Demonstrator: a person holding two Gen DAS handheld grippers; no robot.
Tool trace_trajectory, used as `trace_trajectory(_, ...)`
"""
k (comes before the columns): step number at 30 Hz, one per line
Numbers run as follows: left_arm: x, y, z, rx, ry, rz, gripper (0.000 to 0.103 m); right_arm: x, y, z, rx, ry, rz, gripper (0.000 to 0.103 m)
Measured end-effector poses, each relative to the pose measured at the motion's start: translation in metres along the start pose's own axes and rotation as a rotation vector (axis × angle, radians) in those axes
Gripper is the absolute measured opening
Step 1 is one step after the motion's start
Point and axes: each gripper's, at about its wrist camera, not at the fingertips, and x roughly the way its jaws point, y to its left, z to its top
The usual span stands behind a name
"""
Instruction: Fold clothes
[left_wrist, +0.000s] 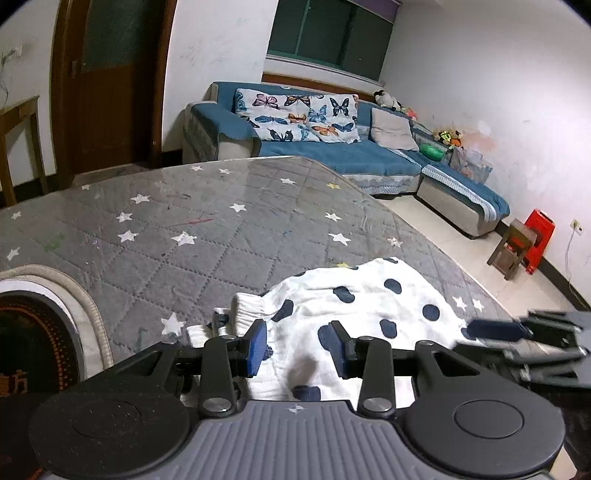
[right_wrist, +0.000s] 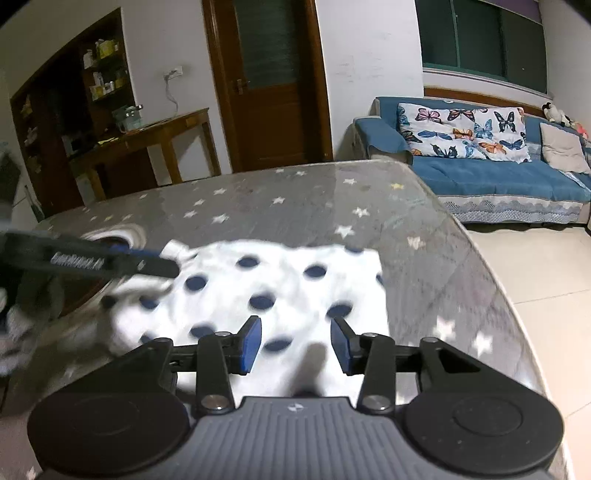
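Left wrist view alone shows a red stool (left_wrist: 540, 236); right wrist view alone shows a wooden side table (right_wrist: 155, 136). The white dotted garment (left_wrist: 354, 314) lies on the star-quilted bench (left_wrist: 166, 229), directly beneath both left tongs (left_wrist: 300, 349) and right tongs (right_wrist: 295, 343), each partly open and gripping nothing.

White dark-spotted garment (left_wrist: 362, 314) on grey star-quilted table (left_wrist: 166, 229); blue sofa (left_wrist: 332, 151) behind; wooden door (right_wrist: 269, 85) left of sofa.

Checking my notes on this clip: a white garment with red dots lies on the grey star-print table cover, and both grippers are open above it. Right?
Not quite. The garment's dots are dark blue, not red, as the left wrist view shows. The rest holds: it lies on the table cover, with left gripper and right gripper open.
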Motion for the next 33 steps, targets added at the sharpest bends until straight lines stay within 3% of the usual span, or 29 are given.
trace_trajectory(8,0.007,-0.002,-0.004,0.029,0.013,0.041,0.04,-0.003,0.001,-0.034,0.024,0.026,-0.034,0.046)
trace_trajectory(13,-0.002,-0.006,-0.006,0.029,0.005,0.036,0.049,-0.013,0.009,-0.033,0.037,-0.013,-0.033,0.06)
trace_trajectory(15,-0.008,-0.007,-0.01,0.029,0.002,0.03,0.05,-0.014,0.013,-0.034,0.041,-0.024,-0.033,0.074)
trace_trajectory(17,-0.014,-0.007,-0.014,0.026,0.002,0.023,0.053,-0.016,0.018,-0.036,0.042,-0.033,-0.034,0.079)
trace_trajectory(27,-0.05,-0.002,-0.038,-0.01,-0.025,0.018,0.074,-0.025,0.045,-0.042,0.046,-0.078,-0.053,0.101)
trace_trajectory(33,-0.073,0.001,-0.055,-0.006,-0.06,0.024,0.09,-0.033,0.06,-0.048,0.049,-0.096,-0.081,0.103)
